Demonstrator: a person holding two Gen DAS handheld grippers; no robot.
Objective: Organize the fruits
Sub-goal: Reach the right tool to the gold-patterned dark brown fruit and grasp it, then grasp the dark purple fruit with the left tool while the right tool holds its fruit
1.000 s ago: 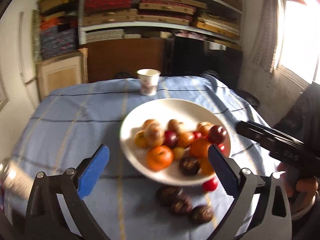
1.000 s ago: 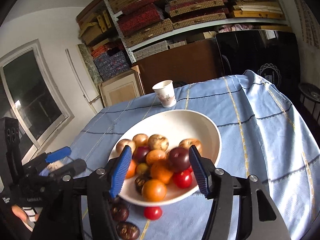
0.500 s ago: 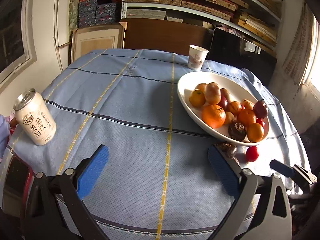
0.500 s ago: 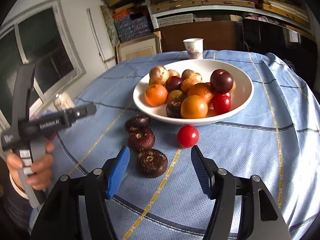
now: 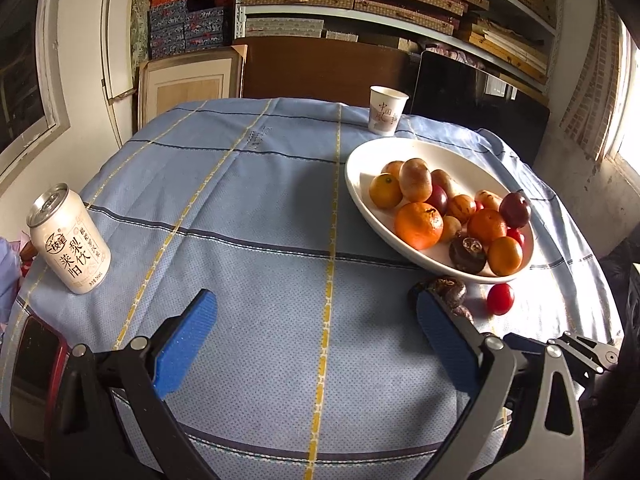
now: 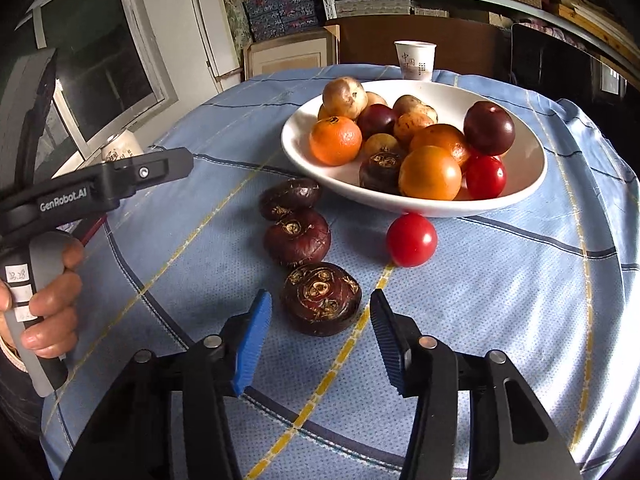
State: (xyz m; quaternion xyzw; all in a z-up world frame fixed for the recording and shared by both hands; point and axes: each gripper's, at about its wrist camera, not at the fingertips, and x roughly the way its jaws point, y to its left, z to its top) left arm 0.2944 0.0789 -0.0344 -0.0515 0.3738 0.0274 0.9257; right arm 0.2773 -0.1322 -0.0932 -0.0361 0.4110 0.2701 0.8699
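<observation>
Left wrist view: your left gripper (image 5: 316, 344) hangs spread wide over bare blue checked tablecloth (image 5: 248, 208), nothing between its jaws. One white oval bowl (image 5: 360, 184) of mixed fruit sits to the right.

Right wrist view: your right gripper (image 6: 320, 322) is closing around, not yet touching, the nearest dark brown, flattened, ringed water chestnut (image 6: 321, 298). Three such chestnuts and one red cherry tomato (image 6: 411, 239) lie on the cloth before the bowl.
</observation>
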